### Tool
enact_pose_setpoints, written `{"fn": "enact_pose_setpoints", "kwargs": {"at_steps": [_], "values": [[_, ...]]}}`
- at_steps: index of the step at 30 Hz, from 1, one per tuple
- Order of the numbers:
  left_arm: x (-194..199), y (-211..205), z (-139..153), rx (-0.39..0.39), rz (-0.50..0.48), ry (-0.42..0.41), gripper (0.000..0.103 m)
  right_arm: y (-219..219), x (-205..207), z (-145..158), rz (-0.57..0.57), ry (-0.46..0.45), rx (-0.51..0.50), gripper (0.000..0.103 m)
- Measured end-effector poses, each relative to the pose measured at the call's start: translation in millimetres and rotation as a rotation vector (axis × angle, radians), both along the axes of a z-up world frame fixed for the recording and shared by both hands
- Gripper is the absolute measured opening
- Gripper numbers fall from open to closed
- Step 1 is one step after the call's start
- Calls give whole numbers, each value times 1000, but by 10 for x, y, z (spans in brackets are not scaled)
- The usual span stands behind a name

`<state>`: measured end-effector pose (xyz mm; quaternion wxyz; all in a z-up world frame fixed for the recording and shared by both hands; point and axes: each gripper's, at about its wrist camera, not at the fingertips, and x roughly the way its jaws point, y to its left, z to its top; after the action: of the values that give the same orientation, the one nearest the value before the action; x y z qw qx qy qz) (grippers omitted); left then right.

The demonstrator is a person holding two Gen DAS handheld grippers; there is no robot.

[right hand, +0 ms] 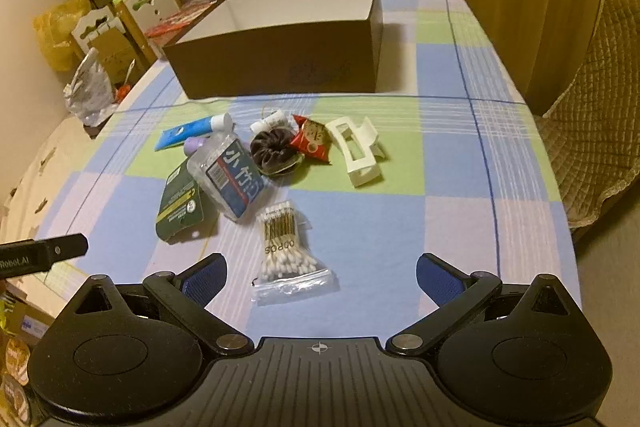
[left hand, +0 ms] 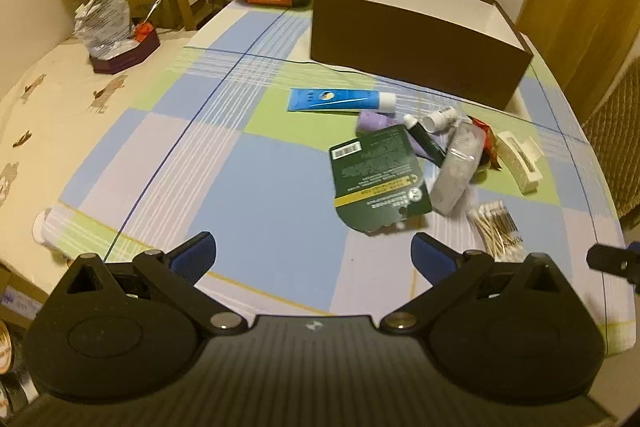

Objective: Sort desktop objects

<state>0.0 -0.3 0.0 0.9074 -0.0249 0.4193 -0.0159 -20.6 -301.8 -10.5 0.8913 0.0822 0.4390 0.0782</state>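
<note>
— Blue pads on both tools, is that right?

— Yes. The left gripper [left hand: 313, 253] has its blue-padded fingers spread wide with nothing between them, above the checked blue, green and lilac tablecloth [left hand: 248, 195]. The right gripper [right hand: 320, 273] is likewise spread and empty; the near end of a clear zip bag of cotton swabs [right hand: 286, 249] lies between its fingers.

— Any writing on that bag?

— "OOPQS" or similar, upside down; I cannot be sure of the letters. A bit of the other tool at the right view's left edge reads "Robot AI".

— And the rest of the clutter?

— It lies in a loose pile in front of the open brown cardboard box with a white inside [right hand: 280, 39]. A dark green card packet with a barcode and yellow stripe [left hand: 378, 183] has print too small to read. A clear flat bottle with a blue label [right hand: 230, 175] bears large white characters, and overlaps the green packet. Nearby lie a blue tube with a white cap [left hand: 340, 100], a dark brown scrunchie [right hand: 274, 149], a red snack wrapper [right hand: 312, 141] and a cream plastic hair claw [right hand: 356, 151].
</note>
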Motion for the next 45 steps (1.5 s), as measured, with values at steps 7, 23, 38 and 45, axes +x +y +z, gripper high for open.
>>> {"fn": "enact_pose_setpoints", "kwargs": {"at_steps": [7, 23, 38, 45], "values": [[-4, -21, 2, 15, -40, 35, 102, 34, -70, 0, -19, -4, -23, 103], [-125, 31, -158, 27, -81, 112, 102, 144, -198, -145, 1, 26, -85, 103], [-113, 28, -125, 17, -90, 104, 102, 130, -212, -104, 10, 17, -96, 103], [-121, 29, -127, 15, -88, 103, 102, 118, -196, -94, 16, 17, -92, 103]]}}
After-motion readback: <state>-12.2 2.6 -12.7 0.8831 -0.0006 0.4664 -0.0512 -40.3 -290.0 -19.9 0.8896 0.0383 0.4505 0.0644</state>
